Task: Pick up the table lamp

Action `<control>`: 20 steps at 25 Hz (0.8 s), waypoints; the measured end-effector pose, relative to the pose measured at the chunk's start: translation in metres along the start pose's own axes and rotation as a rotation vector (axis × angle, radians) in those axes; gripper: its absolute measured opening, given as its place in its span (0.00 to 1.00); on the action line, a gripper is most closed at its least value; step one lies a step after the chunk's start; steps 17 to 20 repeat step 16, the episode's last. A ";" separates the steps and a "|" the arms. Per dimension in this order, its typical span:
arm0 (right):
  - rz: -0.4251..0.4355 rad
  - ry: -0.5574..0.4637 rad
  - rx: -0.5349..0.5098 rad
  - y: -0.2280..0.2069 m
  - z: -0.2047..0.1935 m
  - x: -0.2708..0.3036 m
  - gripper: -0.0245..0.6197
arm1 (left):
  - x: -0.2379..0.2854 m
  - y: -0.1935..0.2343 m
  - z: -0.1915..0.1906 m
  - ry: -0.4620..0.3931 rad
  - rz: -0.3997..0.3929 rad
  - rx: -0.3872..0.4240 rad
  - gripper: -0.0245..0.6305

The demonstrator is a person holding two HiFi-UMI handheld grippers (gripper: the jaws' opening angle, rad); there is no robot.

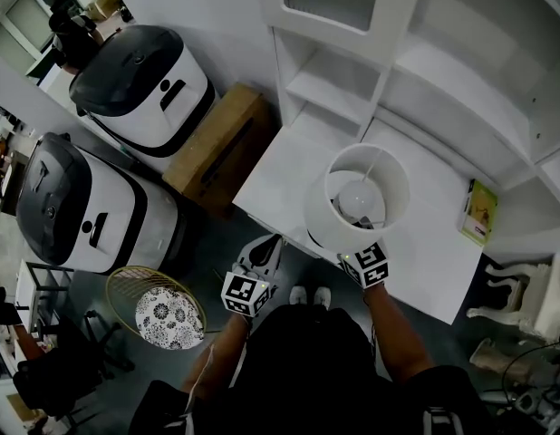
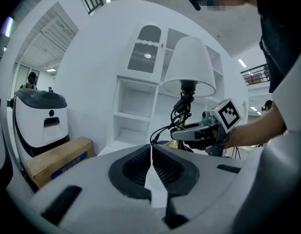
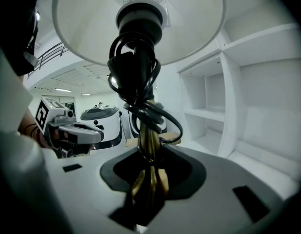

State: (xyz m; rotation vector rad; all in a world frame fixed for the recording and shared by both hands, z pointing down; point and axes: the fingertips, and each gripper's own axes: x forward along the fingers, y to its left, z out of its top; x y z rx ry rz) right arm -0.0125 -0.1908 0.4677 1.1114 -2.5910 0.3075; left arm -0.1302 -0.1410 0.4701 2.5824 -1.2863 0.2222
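The table lamp has a white shade, a brass stem and a black cord wound round the stem. It stands upright over the white desk, near the desk's front edge. My right gripper is just below the shade, shut on the brass stem. I cannot tell whether the base touches the desk. My left gripper is off the desk's front edge, left of the lamp, with its jaws shut on nothing. The left gripper view shows the lamp and the right gripper.
White shelves rise behind the desk. A green-yellow book lies at the desk's right end. A cardboard box and two white-and-black machines stand to the left. A wire basket is on the floor, and a white stool stands at right.
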 end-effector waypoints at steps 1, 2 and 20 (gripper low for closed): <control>0.000 0.002 0.000 0.001 0.000 -0.002 0.24 | -0.001 0.000 0.000 0.001 -0.002 -0.002 0.07; 0.000 0.004 0.000 0.003 0.000 -0.004 0.24 | -0.002 0.000 0.000 0.002 -0.004 -0.003 0.07; 0.026 0.017 -0.030 0.021 -0.005 -0.016 0.24 | -0.009 0.005 0.004 0.007 -0.012 0.004 0.07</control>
